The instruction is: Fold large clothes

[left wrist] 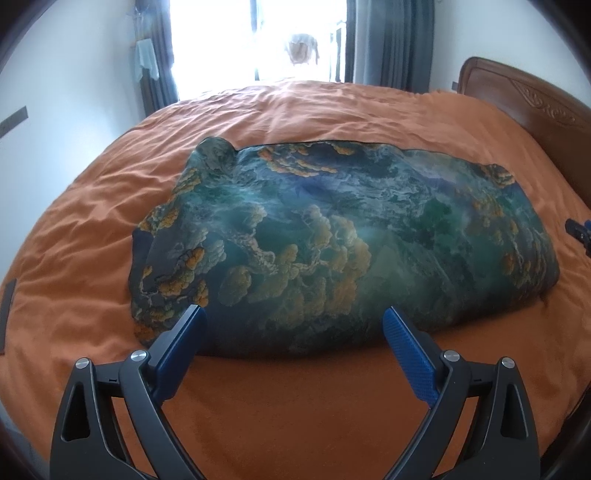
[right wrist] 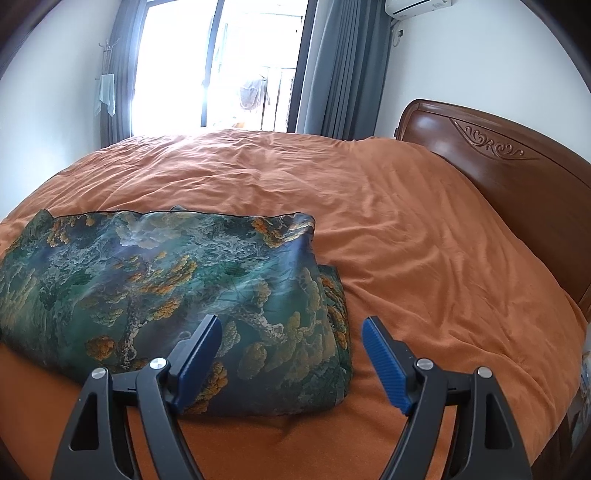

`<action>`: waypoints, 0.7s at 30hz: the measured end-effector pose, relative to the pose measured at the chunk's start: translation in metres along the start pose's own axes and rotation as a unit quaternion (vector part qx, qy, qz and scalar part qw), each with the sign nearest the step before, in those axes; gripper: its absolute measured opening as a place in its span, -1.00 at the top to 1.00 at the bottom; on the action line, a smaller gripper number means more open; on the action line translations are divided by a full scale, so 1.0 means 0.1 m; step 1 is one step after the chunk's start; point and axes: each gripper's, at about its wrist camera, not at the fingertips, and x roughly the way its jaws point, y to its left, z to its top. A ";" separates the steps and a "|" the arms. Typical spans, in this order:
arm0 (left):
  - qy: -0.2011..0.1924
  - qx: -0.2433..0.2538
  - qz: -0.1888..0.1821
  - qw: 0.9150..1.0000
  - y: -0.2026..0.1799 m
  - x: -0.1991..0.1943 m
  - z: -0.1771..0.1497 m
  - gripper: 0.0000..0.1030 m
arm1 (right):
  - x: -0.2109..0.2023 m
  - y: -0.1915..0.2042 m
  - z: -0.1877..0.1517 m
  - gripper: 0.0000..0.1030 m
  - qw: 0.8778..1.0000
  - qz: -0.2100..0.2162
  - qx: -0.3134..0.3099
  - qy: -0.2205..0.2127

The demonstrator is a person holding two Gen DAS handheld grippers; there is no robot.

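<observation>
A large garment (left wrist: 332,236) printed in green, blue and orange lies folded into a long band across the orange bed cover (left wrist: 295,398). My left gripper (left wrist: 295,314) hovers open above the band's near edge, left of its middle, with nothing between the blue pads (left wrist: 410,358). In the right wrist view the garment (right wrist: 166,288) shows its right end, where a second layer sticks out under the top one. My right gripper (right wrist: 291,325) stands open over that end's near corner, holding nothing. Its tip (left wrist: 578,229) peeks in at the right edge of the left wrist view.
The orange bed cover (right wrist: 424,240) spreads wrinkled all around the garment. A carved wooden headboard (right wrist: 498,158) stands at the right. Beyond the bed are a bright window (right wrist: 207,66), grey curtains (right wrist: 343,74) and an air conditioner (right wrist: 417,5) high on the wall.
</observation>
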 end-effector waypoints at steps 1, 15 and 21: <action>0.000 -0.001 0.000 1.000 -0.01 0.01 0.02 -0.88 | 0.00 0.00 0.00 -0.55 1.000 0.001 0.000 0.000; -0.024 0.020 0.001 1.000 -0.43 0.28 0.77 -0.89 | 0.12 -0.01 0.05 -0.55 1.000 0.002 0.005 0.004; -0.028 0.024 0.014 0.999 -0.61 0.67 1.29 -0.89 | 0.23 -0.04 0.06 -0.55 1.000 0.012 0.010 0.014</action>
